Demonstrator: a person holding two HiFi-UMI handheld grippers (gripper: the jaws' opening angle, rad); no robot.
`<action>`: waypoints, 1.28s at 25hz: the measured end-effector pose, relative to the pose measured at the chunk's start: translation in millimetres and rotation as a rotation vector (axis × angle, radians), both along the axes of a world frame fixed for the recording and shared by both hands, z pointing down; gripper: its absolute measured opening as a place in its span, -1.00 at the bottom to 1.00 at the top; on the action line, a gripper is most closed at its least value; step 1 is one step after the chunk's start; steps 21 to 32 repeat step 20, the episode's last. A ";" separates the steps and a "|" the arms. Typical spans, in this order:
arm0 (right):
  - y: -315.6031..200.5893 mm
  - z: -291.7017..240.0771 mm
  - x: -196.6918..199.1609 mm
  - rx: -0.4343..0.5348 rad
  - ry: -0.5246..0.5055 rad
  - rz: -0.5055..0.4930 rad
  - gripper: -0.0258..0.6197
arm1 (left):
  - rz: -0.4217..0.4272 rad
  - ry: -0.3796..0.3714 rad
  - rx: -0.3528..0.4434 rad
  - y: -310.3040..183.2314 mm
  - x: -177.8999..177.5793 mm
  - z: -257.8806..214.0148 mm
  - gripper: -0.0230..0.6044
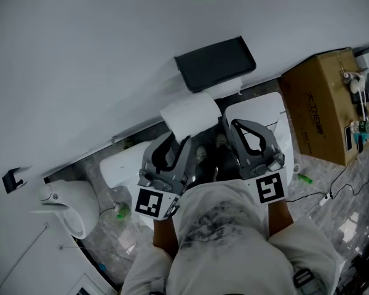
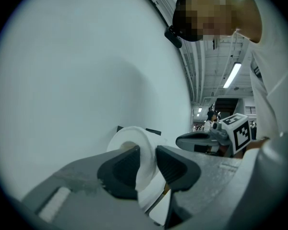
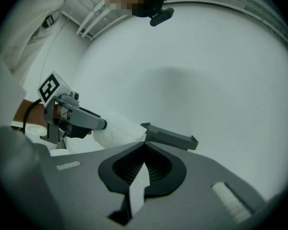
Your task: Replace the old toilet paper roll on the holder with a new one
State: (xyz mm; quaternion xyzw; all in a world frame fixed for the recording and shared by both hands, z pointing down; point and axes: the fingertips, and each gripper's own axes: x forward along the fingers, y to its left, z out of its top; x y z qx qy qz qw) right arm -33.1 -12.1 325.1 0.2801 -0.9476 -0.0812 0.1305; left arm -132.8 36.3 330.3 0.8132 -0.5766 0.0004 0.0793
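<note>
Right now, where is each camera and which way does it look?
Head view: on the person's head, steeply down at toilet paper roll, left gripper, right gripper, shirt.
Left gripper view: on that gripper, facing the wall along jaws clamping the roll; shirt shows.
Right gripper view: on that gripper, facing the wall along shut jaws; shirt shows.
Both gripper views share the roll.

the right gripper (image 3: 144, 146) has its jaws pressed together, with a thin white sliver showing between the pads lower down. just past the tips, a grey holder (image 3: 170, 137) juts from the white wall (image 3: 211, 66). left of it, the left gripper (image 3: 100, 124) touches a white toilet paper roll (image 3: 121, 129).
</note>
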 end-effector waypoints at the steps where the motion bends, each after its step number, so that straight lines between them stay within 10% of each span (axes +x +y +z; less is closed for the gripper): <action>1: 0.0 0.5 -0.8 -0.001 0.000 -0.001 -0.92 | 0.000 0.000 -0.004 0.1 0.0 0.6 -0.53; 32: -1.1 -0.6 -1.1 0.005 0.014 -0.009 -0.92 | 0.007 0.006 -0.008 -1.8 2.0 0.0 -0.53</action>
